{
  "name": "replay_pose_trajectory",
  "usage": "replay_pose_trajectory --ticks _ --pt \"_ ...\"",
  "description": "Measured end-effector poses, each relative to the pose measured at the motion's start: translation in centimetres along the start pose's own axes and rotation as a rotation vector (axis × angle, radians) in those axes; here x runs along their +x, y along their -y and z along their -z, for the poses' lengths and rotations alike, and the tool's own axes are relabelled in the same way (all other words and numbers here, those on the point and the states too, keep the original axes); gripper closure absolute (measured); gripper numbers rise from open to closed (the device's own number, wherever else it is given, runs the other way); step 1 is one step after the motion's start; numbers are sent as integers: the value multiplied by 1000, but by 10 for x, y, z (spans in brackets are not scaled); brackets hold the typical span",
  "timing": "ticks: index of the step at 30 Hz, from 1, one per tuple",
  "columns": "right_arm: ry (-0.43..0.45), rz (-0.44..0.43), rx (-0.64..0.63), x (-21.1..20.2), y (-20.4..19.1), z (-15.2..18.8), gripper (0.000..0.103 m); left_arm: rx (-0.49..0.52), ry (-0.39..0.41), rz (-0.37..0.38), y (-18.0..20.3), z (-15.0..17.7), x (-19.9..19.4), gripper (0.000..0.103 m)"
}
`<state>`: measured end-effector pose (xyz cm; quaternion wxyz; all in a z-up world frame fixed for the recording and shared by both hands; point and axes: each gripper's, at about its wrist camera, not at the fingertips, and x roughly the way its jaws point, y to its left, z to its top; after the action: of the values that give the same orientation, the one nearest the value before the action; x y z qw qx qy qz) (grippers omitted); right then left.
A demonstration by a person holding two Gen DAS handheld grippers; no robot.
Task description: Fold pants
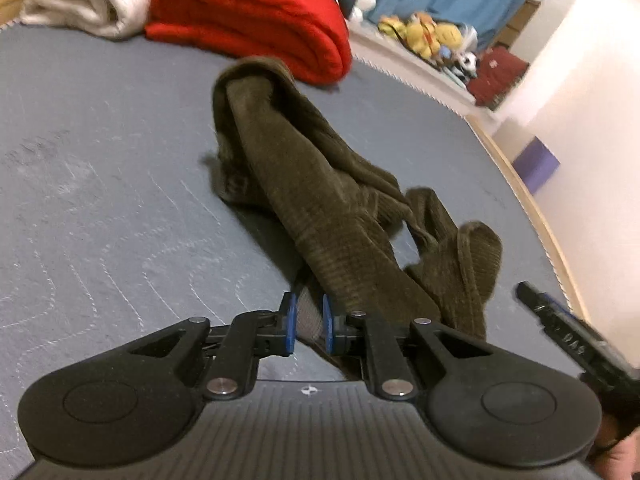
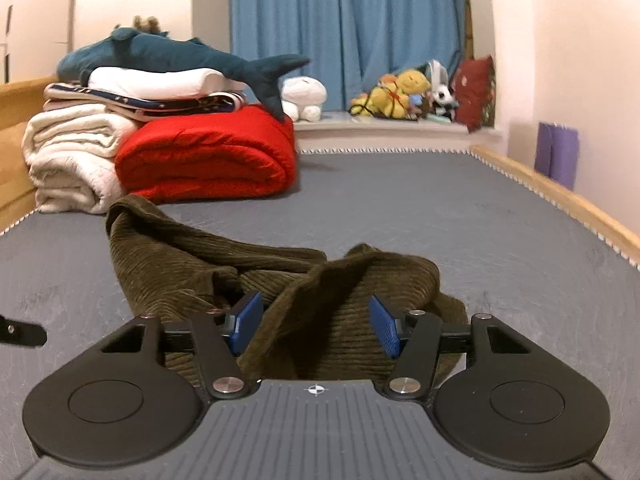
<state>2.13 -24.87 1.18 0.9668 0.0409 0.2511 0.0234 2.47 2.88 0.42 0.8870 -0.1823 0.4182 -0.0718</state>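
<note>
The olive corduroy pants (image 1: pixel 320 184) lie bunched on the grey bed (image 1: pixel 100 200). The left gripper (image 1: pixel 310 322) has its fingers nearly closed, pinching a grey edge of the pants. The right gripper (image 2: pixel 316 326), at 3 o'clock from the left one, stands half open around a fold without pressing it.

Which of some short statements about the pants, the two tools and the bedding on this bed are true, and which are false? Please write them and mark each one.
1. The left tool has closed on the cloth of the pants. True.
2. The pants lie flat and neatly folded. False: they are bunched and twisted on the grey mattress.
3. The right tool has pants cloth between its pads. True.
4. The red blanket covers the pants. False: it sits folded behind them, beside the white blanket.
5. The plush shark lies on the mattress. False: it lies on the stacked bedding.
</note>
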Motion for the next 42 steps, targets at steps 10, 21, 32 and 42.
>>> replay_pose_trajectory --ticks 10,21,32,42 --pt "-325 -210 117 48 1 22 15 6 -77 11 -12 12 92 85" --pt "-415 -243 193 69 3 31 85 -22 -133 28 -8 16 173 23" --pt "-58 -270 457 33 71 -12 91 108 -104 25 19 29 168 73" --pt "-135 -134 296 44 47 6 91 92 3 -50 -3 19 51 99"
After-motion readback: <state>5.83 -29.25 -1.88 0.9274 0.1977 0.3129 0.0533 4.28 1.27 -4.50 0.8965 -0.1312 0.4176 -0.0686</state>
